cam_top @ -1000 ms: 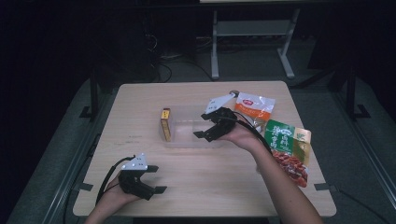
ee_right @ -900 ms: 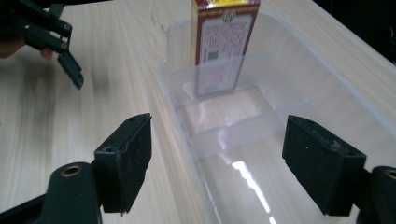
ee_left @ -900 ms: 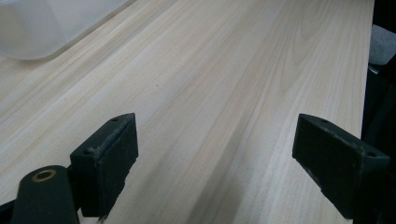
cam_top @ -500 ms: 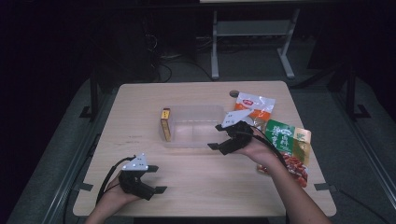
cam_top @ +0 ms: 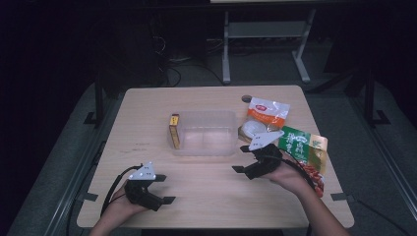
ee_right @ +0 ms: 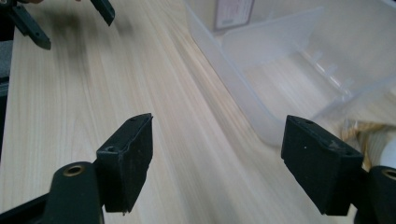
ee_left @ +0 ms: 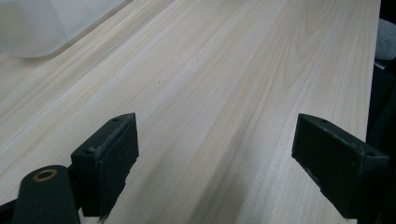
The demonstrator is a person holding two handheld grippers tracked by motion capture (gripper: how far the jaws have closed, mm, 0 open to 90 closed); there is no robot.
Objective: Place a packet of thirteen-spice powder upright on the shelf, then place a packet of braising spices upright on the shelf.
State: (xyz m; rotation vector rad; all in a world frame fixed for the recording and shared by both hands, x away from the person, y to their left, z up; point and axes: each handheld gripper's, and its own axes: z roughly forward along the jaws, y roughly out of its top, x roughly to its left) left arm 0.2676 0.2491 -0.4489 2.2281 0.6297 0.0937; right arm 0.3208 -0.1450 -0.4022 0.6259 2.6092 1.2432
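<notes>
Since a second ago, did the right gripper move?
Yes. The right gripper pulled back from above the clear box toward the person, and now sits below the box's near right corner, jaws open and empty.

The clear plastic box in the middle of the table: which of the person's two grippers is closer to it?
The right. The right gripper hovers just off the near right corner of the clear plastic box, jaws open. The left gripper sits further back near the table's front edge, well short of the box.
</notes>
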